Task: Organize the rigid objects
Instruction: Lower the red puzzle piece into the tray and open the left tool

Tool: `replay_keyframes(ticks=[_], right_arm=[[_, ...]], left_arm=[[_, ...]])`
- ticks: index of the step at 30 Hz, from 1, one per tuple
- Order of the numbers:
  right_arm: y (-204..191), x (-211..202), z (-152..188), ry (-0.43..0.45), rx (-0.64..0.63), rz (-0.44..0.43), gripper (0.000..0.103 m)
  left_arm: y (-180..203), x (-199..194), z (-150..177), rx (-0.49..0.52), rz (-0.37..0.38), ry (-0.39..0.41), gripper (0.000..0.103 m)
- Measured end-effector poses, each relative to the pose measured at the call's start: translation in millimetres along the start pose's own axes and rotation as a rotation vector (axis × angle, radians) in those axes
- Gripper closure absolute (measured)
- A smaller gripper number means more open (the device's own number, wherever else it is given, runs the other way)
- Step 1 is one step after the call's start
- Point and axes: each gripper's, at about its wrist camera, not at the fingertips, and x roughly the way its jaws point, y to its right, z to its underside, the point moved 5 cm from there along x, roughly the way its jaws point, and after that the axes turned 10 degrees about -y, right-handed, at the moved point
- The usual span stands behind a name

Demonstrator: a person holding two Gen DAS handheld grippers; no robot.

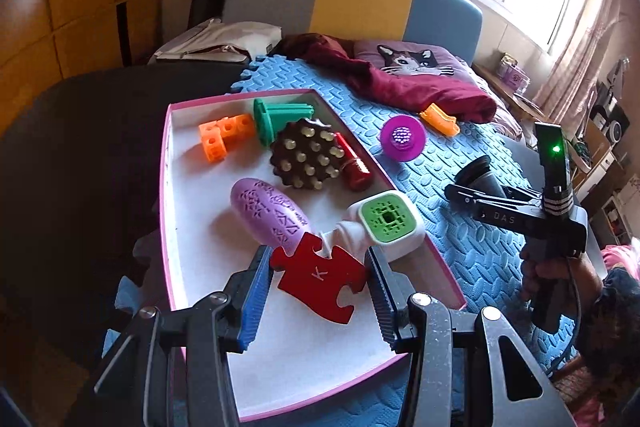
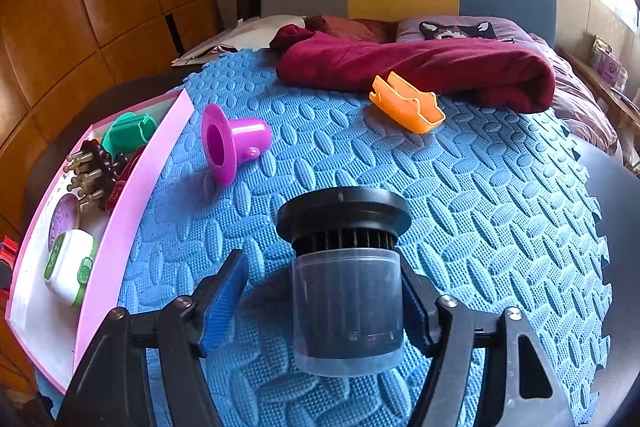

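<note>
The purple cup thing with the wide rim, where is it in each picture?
Left wrist view: purple flanged cup sits upper middle, on the blue foam mat just right of the pink tray.
Right wrist view: upper left, lying sideways beside that tray.
Shared landmark: the orange clip.

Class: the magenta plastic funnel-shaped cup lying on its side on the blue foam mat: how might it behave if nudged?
The magenta plastic funnel-shaped cup looks rigid and hollow, so probably light. Lying on its side with a flared rim, it would likely roll in a curve. The textured blue foam mat should slow it.
</note>
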Motion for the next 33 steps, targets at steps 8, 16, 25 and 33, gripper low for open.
replay_keyframes(ticks=[8,16,25,33], right_arm=[[-1,1,1,-0.002,-0.005,0.008,0.032],[-3,2,0,-0.006,-0.016,0.028,0.032],[-4,2,1,-0.011,-0.026,0.039,0.031],[-5,3,2,-0.013,-0.032,0.046,0.030]], left_arm=[[-36,-15,-13,-0.091,0.011,0.050,0.055],[-65,-5,-38,-0.171,0.020,0.052,0.055],[-76,42,-78,-0.212,0.010,0.006,0.055],[-87,86,-87,-0.267,-0.025,-0.067,0.054]])
